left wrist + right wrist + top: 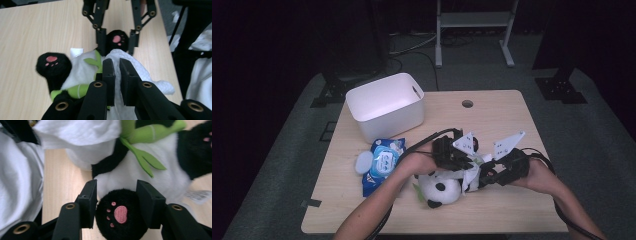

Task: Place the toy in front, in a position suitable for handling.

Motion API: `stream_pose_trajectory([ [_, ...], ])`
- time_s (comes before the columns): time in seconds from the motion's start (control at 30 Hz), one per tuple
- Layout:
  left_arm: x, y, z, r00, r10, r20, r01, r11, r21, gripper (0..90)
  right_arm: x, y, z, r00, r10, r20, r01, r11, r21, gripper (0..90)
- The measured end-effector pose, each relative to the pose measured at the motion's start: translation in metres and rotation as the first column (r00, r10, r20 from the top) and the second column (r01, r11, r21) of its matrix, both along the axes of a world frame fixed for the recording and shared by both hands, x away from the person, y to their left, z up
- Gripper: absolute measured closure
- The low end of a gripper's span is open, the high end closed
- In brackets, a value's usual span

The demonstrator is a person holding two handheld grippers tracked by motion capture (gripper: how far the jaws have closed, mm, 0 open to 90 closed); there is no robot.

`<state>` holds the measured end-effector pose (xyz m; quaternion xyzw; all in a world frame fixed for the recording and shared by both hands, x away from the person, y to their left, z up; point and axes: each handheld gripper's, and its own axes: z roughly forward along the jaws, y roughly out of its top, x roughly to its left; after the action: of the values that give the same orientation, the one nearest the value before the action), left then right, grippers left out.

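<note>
Risk: the right gripper [117, 195] has its fingers on either side of the panda's black foot [120, 216], pinching the plush. The foot is round and soft, so it may squeeze out if pulled hard. The left gripper [117, 72] has its fingers pressed together on a fold of white cloth [140, 72] at the panda's body. The fold is thin and may slide free or drag the toy sideways across the surface [492, 112]. The two pulls may also work against each other.

Location: plush panda [439, 189] lies near the front edge of the surface, between both grippers.

Count:
- plush panda: one
- white bin [384, 106]: one
- blue wipes pack [383, 162]: one
- grippers: two
</note>
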<state>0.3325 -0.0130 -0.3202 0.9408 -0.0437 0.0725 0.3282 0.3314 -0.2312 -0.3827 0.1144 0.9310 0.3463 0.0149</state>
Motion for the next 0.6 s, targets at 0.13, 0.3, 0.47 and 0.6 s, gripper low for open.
stream_pose_trajectory([
  [0.13,0.001,0.006,-0.004,0.9997,0.019,0.017,-0.020,0.9989,0.042,82.8,-0.001,0.008,-0.005,0.9996,0.017,-0.022,-0.016,1.000,0.016,53.3],
  [0.3,0.003,0.015,-0.017,0.9973,0.059,0.045,-0.064,0.9916,0.112,83.2,0.000,0.026,-0.011,0.9989,0.039,-0.025,-0.038,0.999,0.029,53.4],
  [0.47,0.007,0.023,-0.026,0.9977,0.067,-0.005,-0.066,0.9930,0.097,83.2,0.001,0.038,-0.012,0.9984,0.048,-0.032,-0.047,0.999,0.020,55.1],
  [0.6,0.003,0.023,-0.023,0.9989,0.046,-0.011,-0.045,0.9945,0.095,83.2,0.002,0.038,-0.013,0.9978,0.052,-0.041,-0.051,0.998,0.025,55.4],
])
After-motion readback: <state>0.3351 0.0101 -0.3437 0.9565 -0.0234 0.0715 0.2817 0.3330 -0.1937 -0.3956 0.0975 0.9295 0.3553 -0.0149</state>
